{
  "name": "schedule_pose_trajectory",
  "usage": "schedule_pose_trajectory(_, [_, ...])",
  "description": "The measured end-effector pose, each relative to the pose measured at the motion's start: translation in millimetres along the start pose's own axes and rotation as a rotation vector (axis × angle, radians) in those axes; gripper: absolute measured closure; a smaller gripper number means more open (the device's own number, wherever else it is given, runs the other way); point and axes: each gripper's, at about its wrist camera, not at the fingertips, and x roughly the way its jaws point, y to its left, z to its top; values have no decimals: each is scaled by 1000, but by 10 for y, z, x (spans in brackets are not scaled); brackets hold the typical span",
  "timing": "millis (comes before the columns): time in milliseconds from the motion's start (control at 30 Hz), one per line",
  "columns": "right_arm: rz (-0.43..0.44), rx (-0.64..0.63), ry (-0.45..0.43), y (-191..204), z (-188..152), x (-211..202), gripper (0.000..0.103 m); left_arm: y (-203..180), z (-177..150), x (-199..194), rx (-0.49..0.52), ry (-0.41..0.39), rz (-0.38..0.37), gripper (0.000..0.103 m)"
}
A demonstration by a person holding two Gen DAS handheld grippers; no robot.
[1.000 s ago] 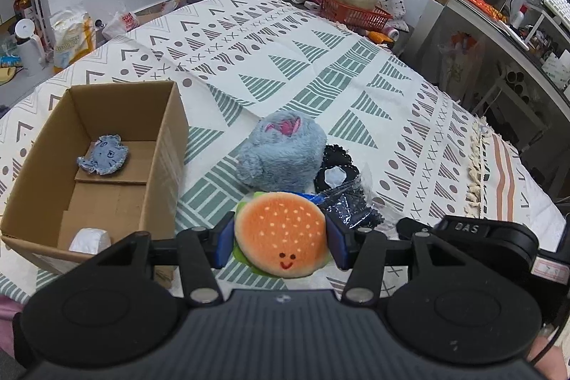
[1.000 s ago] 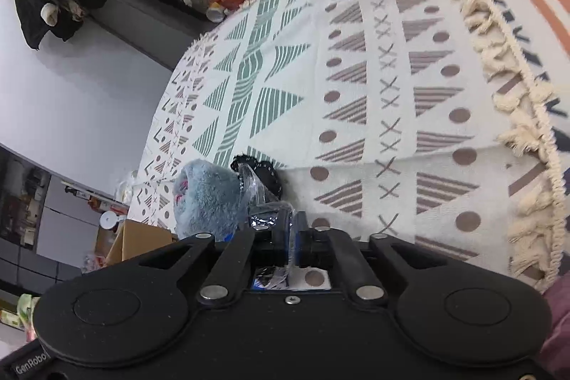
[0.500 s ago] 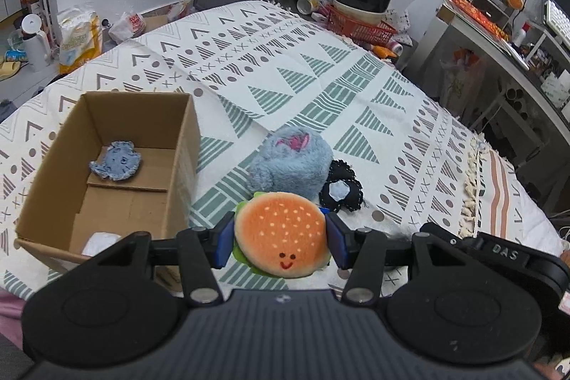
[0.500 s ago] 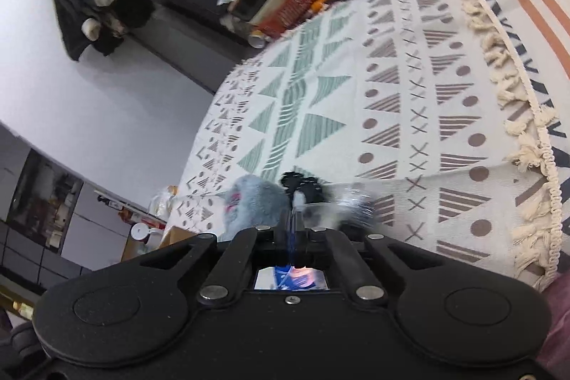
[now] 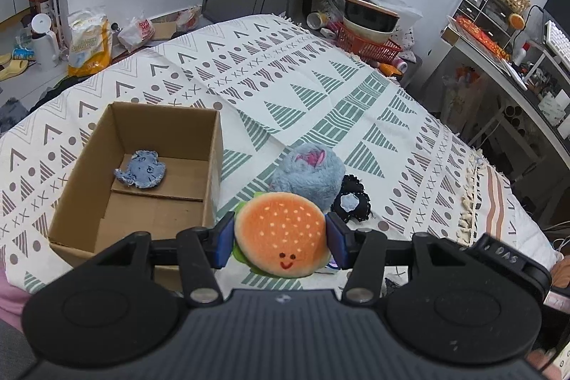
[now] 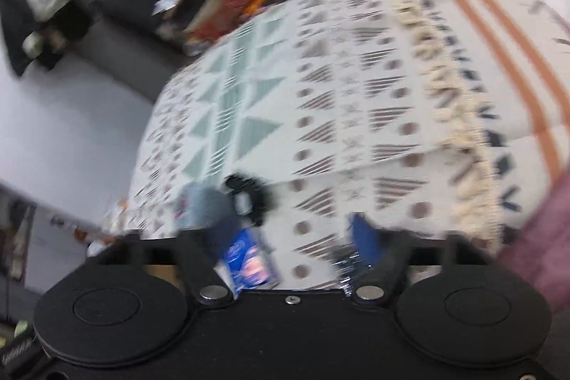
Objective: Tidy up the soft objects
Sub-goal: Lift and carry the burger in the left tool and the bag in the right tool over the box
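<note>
My left gripper (image 5: 279, 239) is shut on an orange burger plush (image 5: 281, 234) with a smiling face, held above the bed just right of a cardboard box (image 5: 210, 166). A blue denim patch toy (image 5: 140, 169) lies inside the box. Beyond the burger, a fluffy grey-blue plush (image 5: 310, 173) and a black lacy item (image 5: 351, 203) rest on the cover. The right wrist view is blurred. My right gripper (image 6: 292, 234) stands open there, with a blue packet (image 6: 249, 260) by its left finger. The fluffy plush (image 6: 205, 205) and the black item (image 6: 247, 198) lie ahead of it.
A patterned bed cover (image 5: 320, 88) with a tasselled edge (image 6: 445, 88) carries everything. A red basket with bowls (image 5: 367, 38) stands past the far end, a cluttered desk (image 5: 498, 59) on the right, bags (image 5: 87, 45) on the floor at left. A pink sleeve (image 6: 541, 237) shows at right.
The right gripper's fingers have sprung apart from shut, and its view has swung and blurred. The left gripper has risen with the burger plush, so the box looks smaller.
</note>
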Motion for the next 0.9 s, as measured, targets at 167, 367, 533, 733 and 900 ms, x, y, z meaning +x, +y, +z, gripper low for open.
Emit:
schedule_pose_trajectory(167, [-148,-24,73,-24,5,151,7,52,1,-15,-23,9,-7,51])
schedule_pose_trajectory(367, [-266,-124,145,55,-145,377,5,88,21,-73,-23,-2,-11,51])
schedule_pose_trajectory(533, [-315,-179,187,137,-174,515,1,125,22,-77,-31,0,-18,51])
schedule_pose_trajectory(733, [-336,-285,198,269,-268,600,11,174,11,-9,-25,13,2,51])
schedule_pose_trajectory(900, [-300,-291,248,281,-326,637,66,229,18,-9,-25,7,21,51])
